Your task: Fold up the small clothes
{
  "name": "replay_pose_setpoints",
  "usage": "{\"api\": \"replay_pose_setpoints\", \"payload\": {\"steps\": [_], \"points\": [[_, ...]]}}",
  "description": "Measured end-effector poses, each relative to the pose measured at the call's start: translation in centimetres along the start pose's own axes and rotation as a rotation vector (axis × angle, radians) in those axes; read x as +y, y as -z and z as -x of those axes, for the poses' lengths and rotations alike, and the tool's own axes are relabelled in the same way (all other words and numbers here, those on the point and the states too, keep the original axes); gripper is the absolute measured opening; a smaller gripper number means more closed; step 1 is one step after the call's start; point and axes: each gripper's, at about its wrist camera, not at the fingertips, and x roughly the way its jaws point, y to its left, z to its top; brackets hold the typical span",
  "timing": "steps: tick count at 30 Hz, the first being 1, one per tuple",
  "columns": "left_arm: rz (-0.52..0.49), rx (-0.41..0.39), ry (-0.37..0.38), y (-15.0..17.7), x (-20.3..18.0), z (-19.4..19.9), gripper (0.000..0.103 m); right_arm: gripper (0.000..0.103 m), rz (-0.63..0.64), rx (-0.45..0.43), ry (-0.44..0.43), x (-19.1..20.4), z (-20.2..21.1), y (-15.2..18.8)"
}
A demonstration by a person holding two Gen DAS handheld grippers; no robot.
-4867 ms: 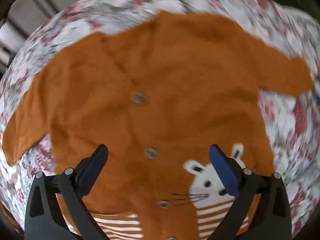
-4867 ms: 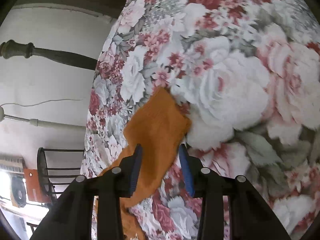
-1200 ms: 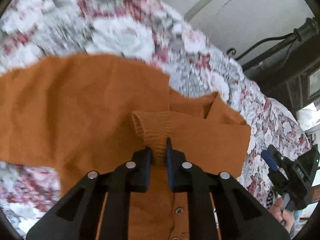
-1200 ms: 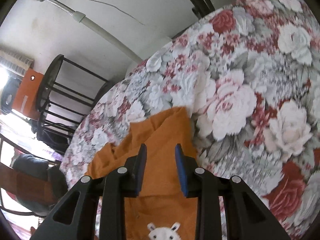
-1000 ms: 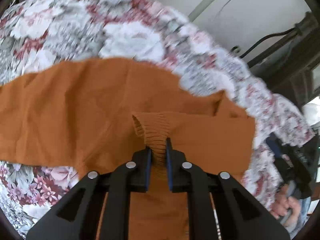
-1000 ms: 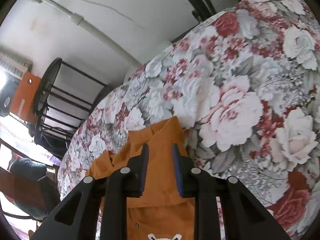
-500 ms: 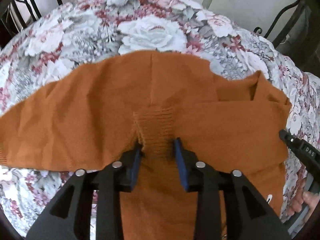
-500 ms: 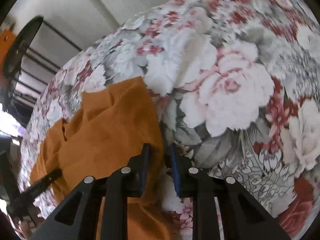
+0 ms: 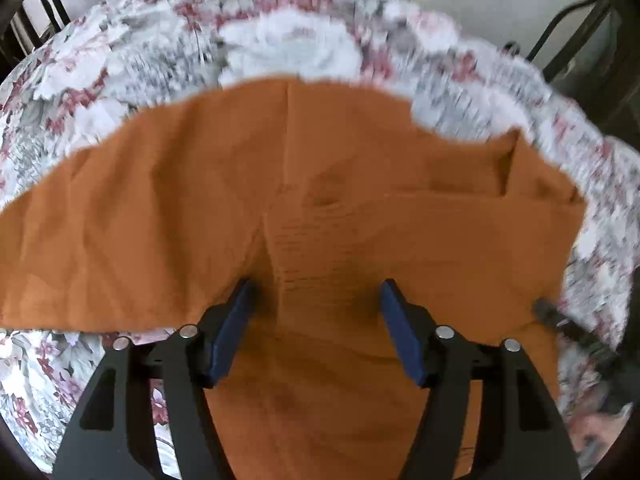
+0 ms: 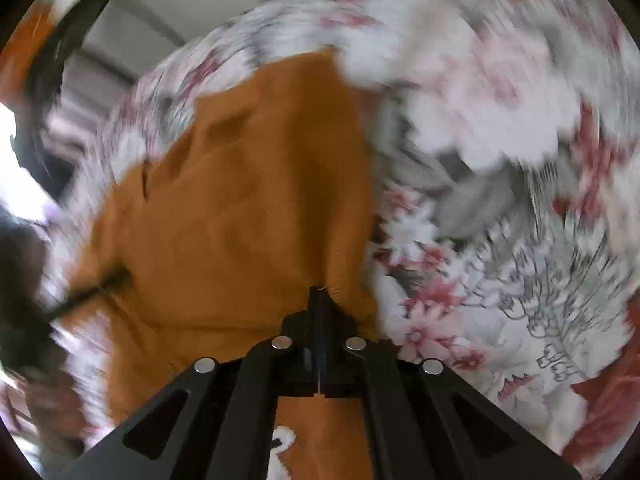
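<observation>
A small orange cardigan (image 9: 340, 208) lies on a floral cloth (image 9: 280, 40), its sleeves folded in over the body. My left gripper (image 9: 316, 312) is open, its blue pads either side of the ribbed sleeve cuff (image 9: 312, 240) that rests on the body. In the right wrist view the cardigan (image 10: 240, 208) fills the left half. My right gripper (image 10: 318, 292) is shut on the cardigan's right edge, with the jaws pressed together. A white animal patch (image 10: 280, 444) shows below the gripper. Both views are blurred.
The floral cloth (image 10: 500, 220) covers the surface to the right of the cardigan. Dark metal bars (image 9: 52, 12) stand behind the surface's far edge. A dark tip of the other gripper (image 9: 560, 320) shows at the right of the left wrist view.
My left gripper has opened and let go of the sleeve cuff, which now lies on the body. My right gripper has closed fully on the cardigan's edge and both views have swung.
</observation>
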Motion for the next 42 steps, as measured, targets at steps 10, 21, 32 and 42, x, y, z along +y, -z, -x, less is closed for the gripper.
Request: {"api": "replay_pose_setpoints", "payload": {"steps": [10,21,32,42], "points": [[-0.020,-0.034,-0.042,-0.5,-0.6,0.8,0.081,0.006,-0.014,-0.195,0.019,2.0,1.8,-5.8],[0.015,0.029,-0.024,-0.8,-0.4,-0.1,0.085,0.008,-0.005,-0.235,0.007,2.9,3.5,-3.6],[0.083,-0.013,0.055,0.0,5.1,6.0,0.084,0.037,0.072,-0.148,0.090,4.9,4.1,3.2],[0.725,-0.201,0.282,6.4,26.9,9.5,0.077,0.047,0.114,-0.124,-0.140,12.7,4.0,6.3]]}}
